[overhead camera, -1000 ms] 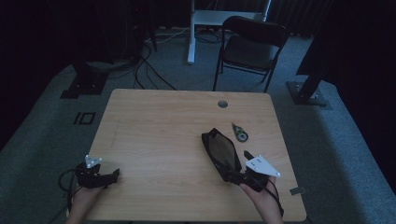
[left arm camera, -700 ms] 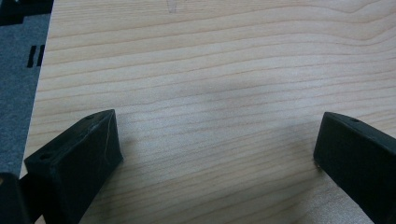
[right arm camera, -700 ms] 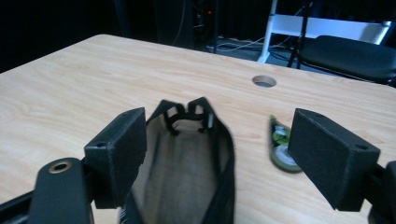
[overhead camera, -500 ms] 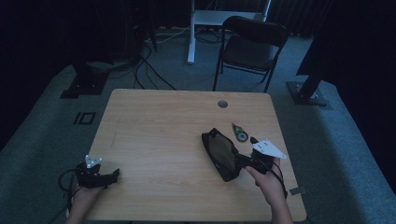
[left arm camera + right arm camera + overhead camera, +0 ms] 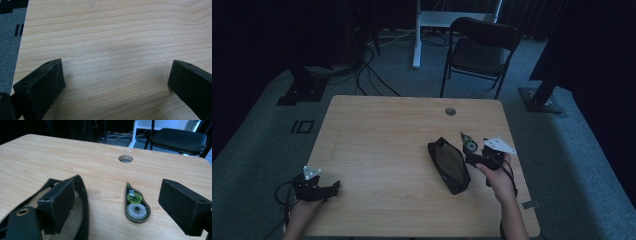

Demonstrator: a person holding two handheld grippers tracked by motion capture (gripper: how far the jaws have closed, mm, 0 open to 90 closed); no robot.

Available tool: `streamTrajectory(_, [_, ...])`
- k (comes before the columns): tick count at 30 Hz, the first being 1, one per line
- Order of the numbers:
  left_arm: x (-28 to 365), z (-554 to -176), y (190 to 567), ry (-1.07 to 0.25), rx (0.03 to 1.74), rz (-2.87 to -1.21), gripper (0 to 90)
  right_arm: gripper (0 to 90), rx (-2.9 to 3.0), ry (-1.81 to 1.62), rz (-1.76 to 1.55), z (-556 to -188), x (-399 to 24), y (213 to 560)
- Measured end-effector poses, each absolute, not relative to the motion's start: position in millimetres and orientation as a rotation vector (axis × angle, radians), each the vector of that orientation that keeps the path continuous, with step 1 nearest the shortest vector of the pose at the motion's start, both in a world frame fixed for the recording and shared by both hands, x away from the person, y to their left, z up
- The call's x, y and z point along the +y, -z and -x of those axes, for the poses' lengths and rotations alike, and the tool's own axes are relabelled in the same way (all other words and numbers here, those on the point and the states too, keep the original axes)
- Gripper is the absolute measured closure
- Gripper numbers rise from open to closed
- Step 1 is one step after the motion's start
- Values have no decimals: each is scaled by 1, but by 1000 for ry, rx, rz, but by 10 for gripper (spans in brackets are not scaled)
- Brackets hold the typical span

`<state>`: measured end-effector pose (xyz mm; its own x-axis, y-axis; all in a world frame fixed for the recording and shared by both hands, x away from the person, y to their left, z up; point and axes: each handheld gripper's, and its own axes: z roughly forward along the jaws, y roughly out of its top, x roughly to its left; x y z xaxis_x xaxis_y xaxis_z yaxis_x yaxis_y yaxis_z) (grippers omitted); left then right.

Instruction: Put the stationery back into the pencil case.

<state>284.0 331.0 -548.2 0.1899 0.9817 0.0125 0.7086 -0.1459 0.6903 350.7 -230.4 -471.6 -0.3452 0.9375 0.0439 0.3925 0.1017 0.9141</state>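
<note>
Pretty dim room here, grey carpet all around and dark curtains at the back. A black folding chair point(image 5: 482, 47) sits past the far edge of the table point(image 5: 387, 130), next to a white desk leg point(image 5: 416, 35), with cables point(image 5: 367, 75) snaking over the floor at far left. The table itself is light wood with a clear grain running across it, rounded corners, and a round cable hole point(image 5: 450, 111) near the far edge, right of centre.

On the right half lies a black pouch point(image 5: 448, 164), soft fabric, long and flattish, unzipped so you can see a paler lining inside. Just to the right of it, a bit farther back, is a correction tape dispenser point(image 5: 135, 203): teardrop shaped, see-through dark plastic with a green label and a round reel inside, lying flat on the wood, apart from the pouch.

The right gripper point(image 5: 479, 159) is held low over the near right part of the table, its blocky matte black jaws spread wide with nothing between them. In its own view one jaw sits over the pouch's open rim and the dispenser lies on the table in the gap ahead.

The left gripper point(image 5: 319, 187) is at the near left corner, jaws also wide apart over bare wood, empty.
</note>
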Motion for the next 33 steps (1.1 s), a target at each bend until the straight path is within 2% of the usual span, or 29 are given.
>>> streamTrajectory(20, [331,-284,548,-645,1577,-1920,8,148,1840,-1131,-1441,-418,-245,510])
streamTrajectory(33, [331,-284,548,-646,1577,-1920,8,176,1912,-1012,-1457,-447,-235,529])
